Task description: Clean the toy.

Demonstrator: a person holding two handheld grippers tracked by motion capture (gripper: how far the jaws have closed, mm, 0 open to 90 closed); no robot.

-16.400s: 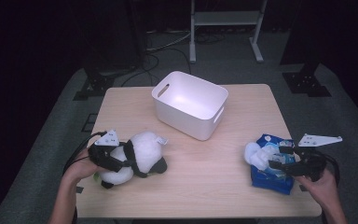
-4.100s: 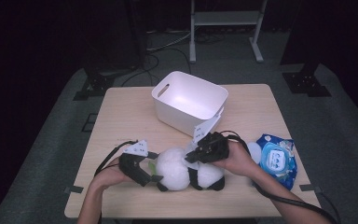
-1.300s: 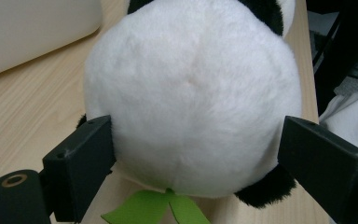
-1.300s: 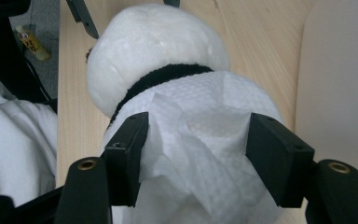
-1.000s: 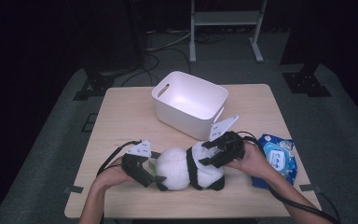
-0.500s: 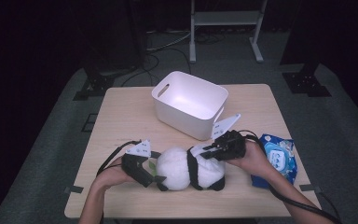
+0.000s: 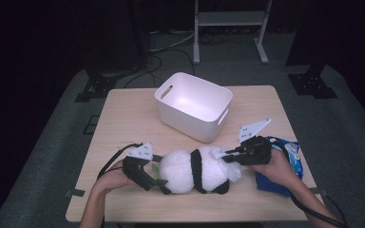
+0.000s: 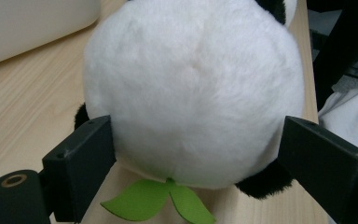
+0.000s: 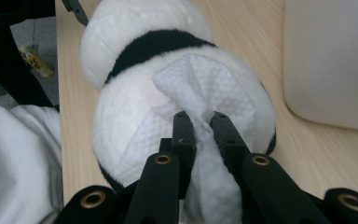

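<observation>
Both grippers are clamped on something. Left gripper (image 7: pixel 153 178) has its jaws spread wide around the white round end of the plush panda (image 7: pixel 192 171), the pads pressing the fur on either side, as the left gripper view (image 8: pixel 193 140) shows. Right gripper (image 7: pixel 229 158) has just been closing its jaws, and they now pinch a white wet wipe (image 9: pixel 200 135) between them — the wipe bunches up through the narrow gap and spreads over the panda's fur (image 9: pixel 135 126).

Largest thing around is the wooden table (image 7: pixel 123 118). On its far half stands a white plastic bin (image 7: pixel 193 105), open side up, with a handle slot in its wall. The panda lies on its side along the near edge of the table, between the two grippers, a black band around its middle and black limbs underneath. Just to the right of the right hand lies a blue pack of wipes (image 7: pixel 292 156), partly under the wrist. Smallest — a green leaf-shaped tag (image 8: pixel 156 205) sticks out from under the panda, flat on the wood between the left jaws.
</observation>
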